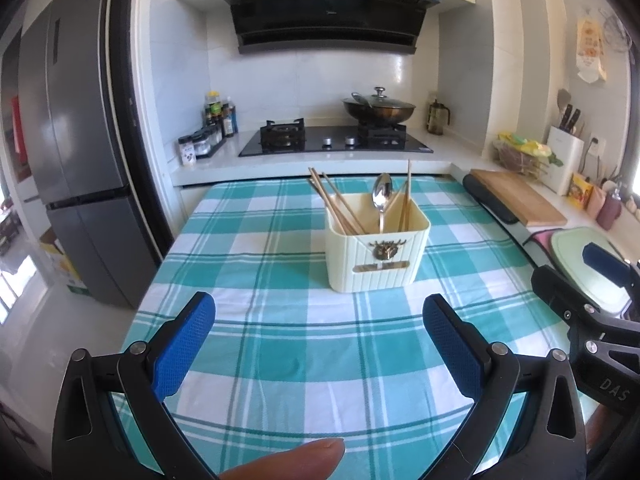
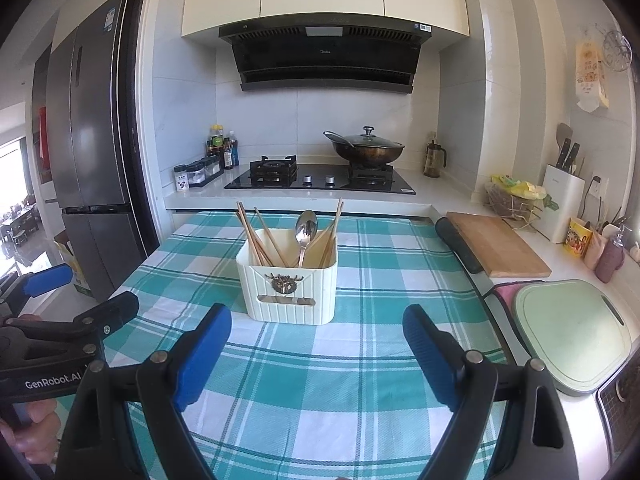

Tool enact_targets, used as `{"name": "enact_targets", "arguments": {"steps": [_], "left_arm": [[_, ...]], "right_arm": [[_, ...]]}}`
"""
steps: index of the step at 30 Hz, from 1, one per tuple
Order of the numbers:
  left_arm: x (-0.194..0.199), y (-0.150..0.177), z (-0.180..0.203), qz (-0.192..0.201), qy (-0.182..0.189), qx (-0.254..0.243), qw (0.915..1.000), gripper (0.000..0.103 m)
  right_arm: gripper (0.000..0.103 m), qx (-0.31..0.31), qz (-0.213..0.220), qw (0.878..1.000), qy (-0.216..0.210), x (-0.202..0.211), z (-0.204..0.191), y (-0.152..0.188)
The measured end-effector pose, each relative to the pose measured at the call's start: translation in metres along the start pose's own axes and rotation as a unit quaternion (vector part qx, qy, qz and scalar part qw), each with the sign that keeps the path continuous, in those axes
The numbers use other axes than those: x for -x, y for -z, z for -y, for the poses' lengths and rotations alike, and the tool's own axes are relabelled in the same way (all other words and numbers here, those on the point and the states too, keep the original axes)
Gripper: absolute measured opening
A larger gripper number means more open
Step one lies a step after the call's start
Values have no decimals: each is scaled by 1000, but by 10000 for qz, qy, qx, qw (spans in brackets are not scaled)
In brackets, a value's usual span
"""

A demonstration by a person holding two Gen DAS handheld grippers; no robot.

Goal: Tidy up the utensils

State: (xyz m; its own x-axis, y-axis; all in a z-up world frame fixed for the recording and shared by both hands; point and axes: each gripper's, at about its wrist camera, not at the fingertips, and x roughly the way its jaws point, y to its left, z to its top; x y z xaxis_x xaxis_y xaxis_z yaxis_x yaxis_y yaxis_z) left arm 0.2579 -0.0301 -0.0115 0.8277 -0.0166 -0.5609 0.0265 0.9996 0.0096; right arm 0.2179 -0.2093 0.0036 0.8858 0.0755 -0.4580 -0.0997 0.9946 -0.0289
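Observation:
A cream ribbed utensil holder (image 1: 376,256) (image 2: 288,292) stands upright on the teal checked tablecloth (image 1: 280,344) (image 2: 312,380). Inside it lean several wooden chopsticks (image 1: 340,208) (image 2: 260,240) and a metal spoon (image 1: 382,196) (image 2: 306,230), bowl up. My left gripper (image 1: 320,316) hovers open over the cloth, short of the holder, nothing between its blue pads. My right gripper (image 2: 318,328) is likewise open and empty, just in front of the holder. Each gripper shows at the edge of the other's view: the right gripper (image 1: 576,280) and the left gripper (image 2: 86,292).
Behind the table runs a counter with a gas hob (image 1: 332,140), a lidded wok (image 1: 378,108) and seasoning bottles (image 1: 218,120). A wooden board (image 2: 496,244), a green cutting board (image 2: 572,332) and a knife block (image 2: 562,200) sit on the right. A fridge (image 1: 80,160) stands left.

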Motion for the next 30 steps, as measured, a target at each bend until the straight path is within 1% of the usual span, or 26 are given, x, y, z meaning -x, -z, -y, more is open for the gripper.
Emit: {"name": "enact_targets", "arguments": {"steps": [19, 30], "left_arm": [[-4, 1, -2, -81, -135, -3, 9999, 103], [-3, 0, -3, -57, -111, 12, 9999, 103]], "right_arm": [[89, -66, -95, 9999, -96, 0, -3, 1], [89, -46, -86, 9999, -110, 2, -4, 1]]}}
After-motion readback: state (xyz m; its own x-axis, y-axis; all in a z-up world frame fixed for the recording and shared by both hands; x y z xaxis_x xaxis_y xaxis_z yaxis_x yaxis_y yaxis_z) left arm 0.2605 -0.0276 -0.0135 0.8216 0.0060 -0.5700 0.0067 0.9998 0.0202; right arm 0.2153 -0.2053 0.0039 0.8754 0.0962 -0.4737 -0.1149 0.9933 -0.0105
